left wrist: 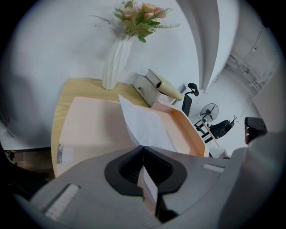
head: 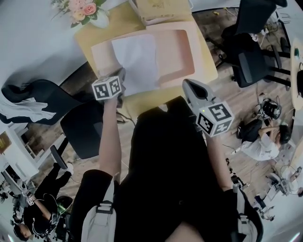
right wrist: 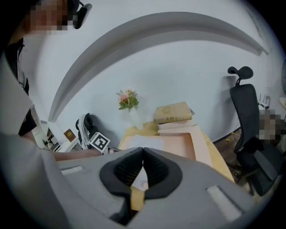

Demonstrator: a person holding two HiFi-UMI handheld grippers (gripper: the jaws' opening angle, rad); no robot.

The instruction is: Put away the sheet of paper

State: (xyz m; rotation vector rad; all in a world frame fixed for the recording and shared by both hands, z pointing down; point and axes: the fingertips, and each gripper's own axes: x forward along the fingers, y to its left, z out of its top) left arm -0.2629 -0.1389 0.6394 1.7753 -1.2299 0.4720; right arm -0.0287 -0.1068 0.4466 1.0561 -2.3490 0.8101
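Left gripper (left wrist: 143, 148) pinches the near edge of the sheet of paper (head: 137, 61), which lies across the pink tray (head: 182, 52). Right gripper (right wrist: 143, 150) is closed on nothing (short of the tray). The sheet probably wants sliding flat, fully inside the tray's rim.

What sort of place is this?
Probably an office or lab workroom: a wooden desk holding books and a vase of flowers, with a black office chair beside it.
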